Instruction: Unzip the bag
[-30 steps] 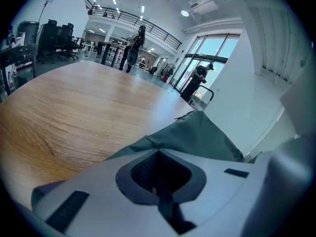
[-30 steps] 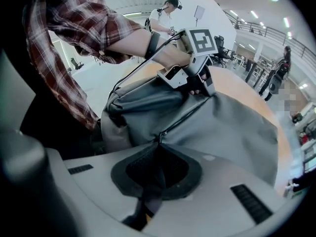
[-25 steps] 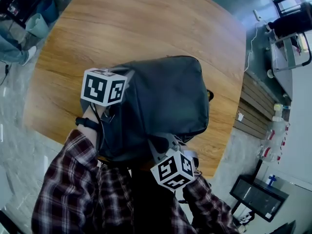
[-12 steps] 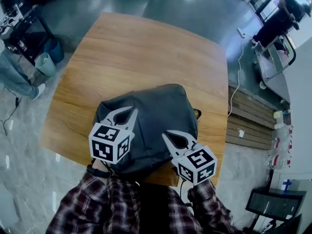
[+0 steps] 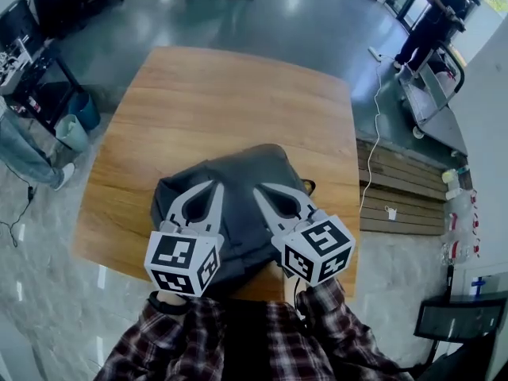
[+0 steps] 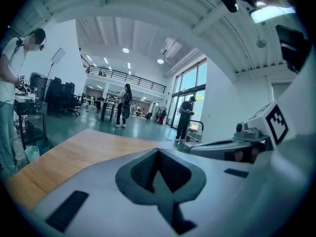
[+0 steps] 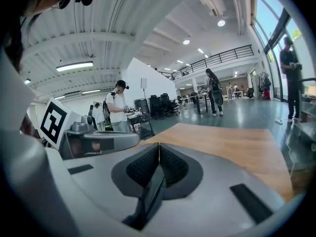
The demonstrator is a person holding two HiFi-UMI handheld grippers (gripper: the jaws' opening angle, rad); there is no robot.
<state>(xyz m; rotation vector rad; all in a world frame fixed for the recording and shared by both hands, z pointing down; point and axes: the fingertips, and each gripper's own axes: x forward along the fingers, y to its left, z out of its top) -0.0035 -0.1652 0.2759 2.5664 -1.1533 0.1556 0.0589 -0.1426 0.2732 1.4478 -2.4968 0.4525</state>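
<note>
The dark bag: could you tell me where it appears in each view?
Head view: the bag lies low centre, on the wooden table.
Left gripper view: not in it.
Right gripper view: not in it.
Shared landmark: that table, lower left in the left gripper view, right in the right gripper view.

We stand over a wooden table [image 5: 230, 94] on a glossy grey-green floor [image 5: 317, 14]. Tall windows [image 6: 190, 88] and ceiling lights [image 6: 126, 50] brighten the hall. A railed mezzanine [image 6: 128, 77] runs behind, with black office chairs [image 6: 63, 95] below it.
</note>
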